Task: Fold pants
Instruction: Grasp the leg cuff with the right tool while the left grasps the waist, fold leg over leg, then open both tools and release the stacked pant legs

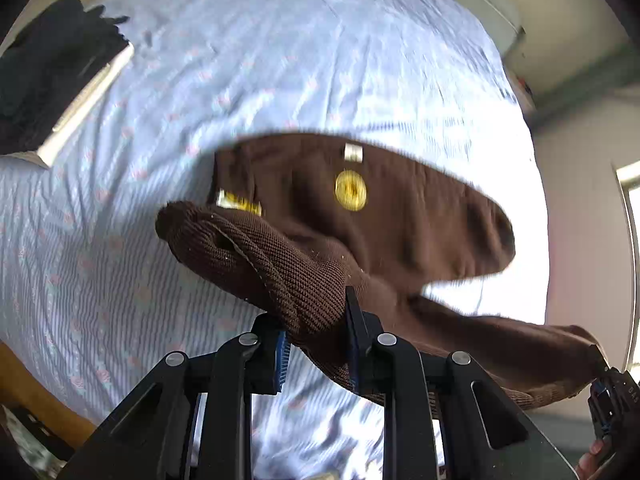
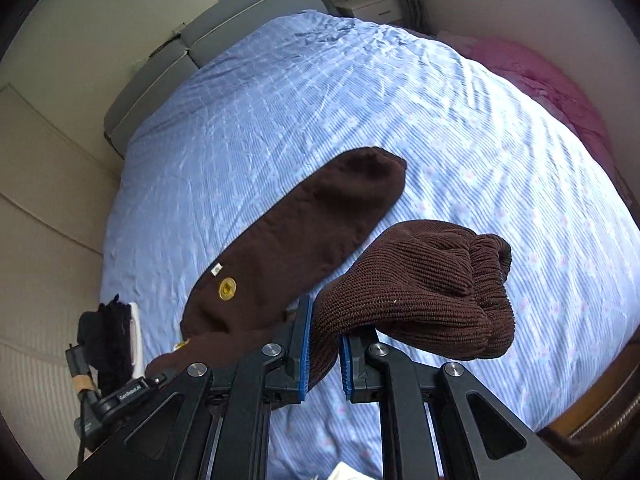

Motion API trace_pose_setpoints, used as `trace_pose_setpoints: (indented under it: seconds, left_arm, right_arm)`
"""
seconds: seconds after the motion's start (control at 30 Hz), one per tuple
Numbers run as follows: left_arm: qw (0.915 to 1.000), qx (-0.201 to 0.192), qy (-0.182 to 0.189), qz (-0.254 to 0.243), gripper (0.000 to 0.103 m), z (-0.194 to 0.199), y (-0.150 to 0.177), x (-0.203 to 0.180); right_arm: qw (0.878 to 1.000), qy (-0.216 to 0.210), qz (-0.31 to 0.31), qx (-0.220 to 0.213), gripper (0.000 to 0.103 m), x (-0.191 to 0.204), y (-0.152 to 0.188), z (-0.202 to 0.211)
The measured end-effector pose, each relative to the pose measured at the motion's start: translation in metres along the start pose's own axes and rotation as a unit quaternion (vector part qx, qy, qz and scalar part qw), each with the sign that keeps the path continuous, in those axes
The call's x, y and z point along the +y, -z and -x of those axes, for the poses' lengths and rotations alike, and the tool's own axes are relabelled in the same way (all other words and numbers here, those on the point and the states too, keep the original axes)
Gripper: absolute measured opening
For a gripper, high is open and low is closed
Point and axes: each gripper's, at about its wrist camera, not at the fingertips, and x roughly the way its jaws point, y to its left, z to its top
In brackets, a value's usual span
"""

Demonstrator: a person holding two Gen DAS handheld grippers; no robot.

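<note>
While claw-pinched: ribbed brown pants (image 2: 304, 224)

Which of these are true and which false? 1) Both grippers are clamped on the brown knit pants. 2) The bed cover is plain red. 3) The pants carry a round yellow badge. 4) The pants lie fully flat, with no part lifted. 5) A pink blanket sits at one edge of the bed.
1) True. The left gripper and the right gripper each pinch a bunch of the brown knit pants.
2) False. The bed cover is light blue, striped, with small pink marks.
3) True. A round yellow badge sits on the pants, below a small white tag.
4) False. The gripped parts are held up; in the right wrist view one leg lies on the cover.
5) True. The pink blanket is bunched at the bed's edge.
</note>
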Motion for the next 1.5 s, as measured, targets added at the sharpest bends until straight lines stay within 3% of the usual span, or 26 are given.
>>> trace_pose_setpoints:
  seconds: [0.17, 0.27, 0.47, 0.63, 0.77, 0.83, 0.87, 0.9, 0.93, 1.0, 1.07, 1.17, 1.27, 1.33, 1.4, 1.5]
  left_arm:
    - [0.9986, -0.040, -0.013, 0.032, 0.023, 0.003, -0.050, -0.021]
    - [0.9976, -0.042, -0.033, 0.045, 0.023, -0.007, -0.080, -0.028]
    - [0.9952, -0.006, -0.078, 0.058, 0.023, -0.058, -0.134, -0.034]
    - [0.9932, 0.044, -0.104, 0.029, 0.023, -0.105, -0.149, -0.039]
    - [0.9894, 0.076, -0.124, 0.002, 0.025, -0.135, -0.156, -0.042]
    - [0.9876, 0.089, -0.128, -0.018, 0.028, -0.144, -0.160, -0.044]
    - [0.9867, 0.093, -0.129, -0.030, 0.030, -0.146, -0.160, -0.045]
    - [0.9865, 0.096, -0.126, -0.040, 0.031, -0.146, -0.160, -0.046]
    - [0.9876, 0.094, -0.118, -0.043, 0.033, -0.143, -0.160, -0.046]
    - [0.9925, 0.084, -0.081, -0.036, 0.046, -0.128, -0.159, -0.043]
    - [0.9961, 0.063, -0.045, -0.042, 0.077, -0.107, -0.155, -0.043]
    - [0.9955, 0.016, -0.045, -0.081, 0.082, -0.074, -0.148, -0.049]
    - [0.9908, -0.014, -0.017, -0.133, 0.082, -0.043, -0.134, -0.050]
    - [0.9849, -0.026, -0.024, -0.169, 0.082, -0.035, -0.120, -0.052]
    - [0.9747, -0.033, -0.037, -0.218, 0.082, -0.033, -0.100, -0.054]
    - [0.9485, -0.046, -0.055, -0.309, 0.080, -0.036, -0.055, -0.068]
  right_arm:
    - [0.999, -0.030, 0.005, -0.014, 0.013, 0.019, -0.065, -0.026]
    - [0.999, -0.042, 0.007, -0.024, 0.013, 0.033, -0.100, -0.046]
    - [1.000, -0.029, -0.007, 0.008, 0.013, 0.046, -0.155, -0.125]
    - [0.997, 0.005, -0.048, 0.055, 0.013, 0.032, -0.165, -0.183]
    - [0.995, 0.029, -0.058, 0.069, 0.014, 0.022, -0.166, -0.209]
    - [0.996, 0.034, -0.039, 0.075, 0.023, 0.025, -0.169, -0.216]
    - [0.996, 0.045, -0.024, 0.074, 0.037, 0.027, -0.169, -0.216]
    - [0.996, 0.057, -0.007, 0.066, 0.045, 0.029, -0.168, -0.213]
    - [0.996, 0.071, 0.009, 0.055, 0.054, 0.030, -0.166, -0.207]
    - [0.994, 0.092, 0.045, 0.029, 0.054, 0.037, -0.161, -0.188]
    - [0.990, 0.109, 0.084, 0.001, 0.060, 0.044, -0.153, -0.166]
    - [0.979, 0.125, 0.148, -0.058, 0.071, 0.057, -0.137, -0.128]
    - [0.972, 0.106, 0.193, -0.085, 0.071, 0.069, -0.122, -0.097]
    - [0.973, 0.069, 0.208, -0.073, 0.071, 0.071, -0.111, -0.089]
    - [0.974, 0.029, 0.220, -0.046, 0.071, 0.070, -0.096, -0.090]
    - [0.973, 0.014, 0.232, 0.005, 0.071, 0.059, -0.071, -0.106]
